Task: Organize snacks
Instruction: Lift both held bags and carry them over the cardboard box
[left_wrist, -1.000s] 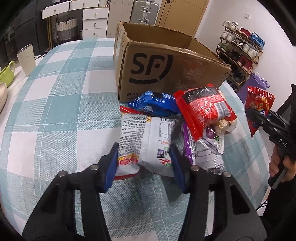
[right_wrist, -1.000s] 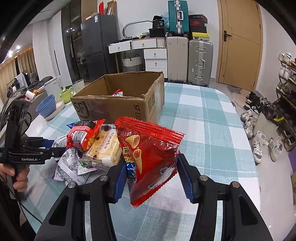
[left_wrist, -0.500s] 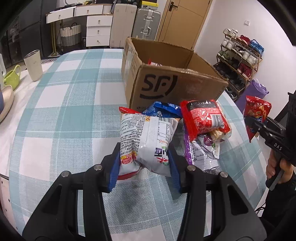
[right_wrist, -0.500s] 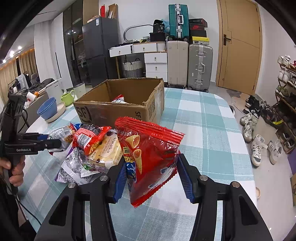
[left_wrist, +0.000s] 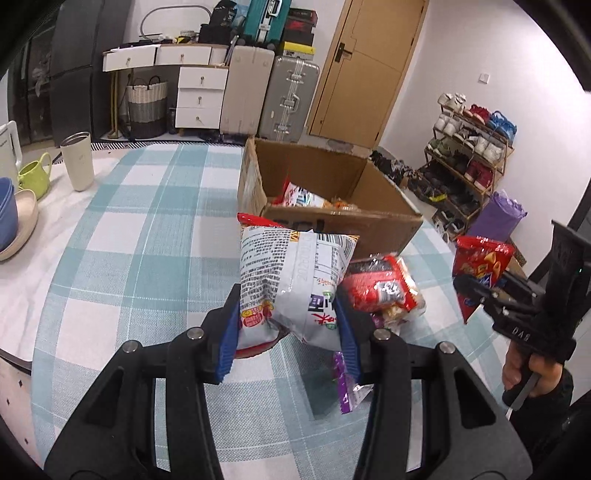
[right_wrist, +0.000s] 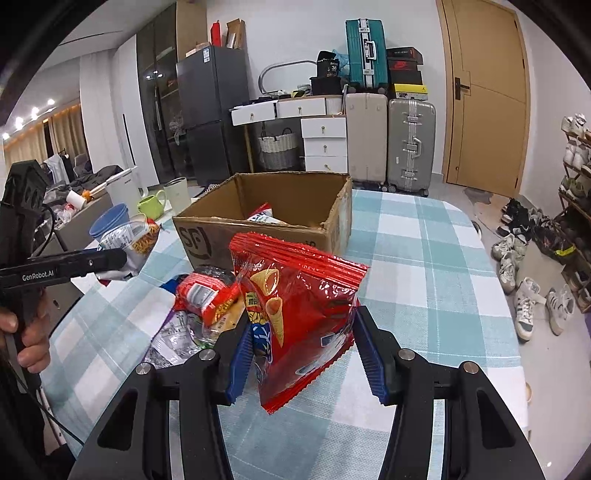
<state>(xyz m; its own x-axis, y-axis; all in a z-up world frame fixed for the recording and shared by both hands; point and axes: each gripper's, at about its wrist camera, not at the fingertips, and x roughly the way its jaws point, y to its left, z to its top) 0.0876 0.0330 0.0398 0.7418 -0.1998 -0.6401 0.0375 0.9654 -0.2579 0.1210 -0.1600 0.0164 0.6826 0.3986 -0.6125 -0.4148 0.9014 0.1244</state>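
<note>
My left tongs (left_wrist: 288, 332) are clamped on one silver-white crinkled snack bag printed with dense black text (left_wrist: 291, 280), pinched at its lower end between the blue pads and held up above the table covered in a teal-and-white checked cloth (left_wrist: 147, 229); the bag blocks part of what lies behind it, and a red edge poking out at its top and bottom is too hidden for me to tell what it belongs to. My right tongs (right_wrist: 303, 350) are clamped on one glossy red foil bag showing cone-shaped corn snacks (right_wrist: 299, 314), gripped across its lower half and hanging clear of the cloth. One open brown cardboard box with a black SF logo (right_wrist: 266, 225) stands on the table just beyond both bags; inside I can make out a white-and-red packet and something orange, but the walls hide most of the contents, so I cannot count them. In front of the box, between my two tools, lies a small heap of loose packets: one red packet with a white label (left_wrist: 380, 288) on top, one purple-and-silver wrapper (left_wrist: 347, 391) partly hidden under my left tongs, and in the right view a pale yellowish packet and a sliver of blue that are mostly covered. Near the table's far left edge stand one lime-green mug (left_wrist: 35, 177) and one cream tumbler (left_wrist: 78, 162), next to a stack of bowls cut off by the frame.
</note>
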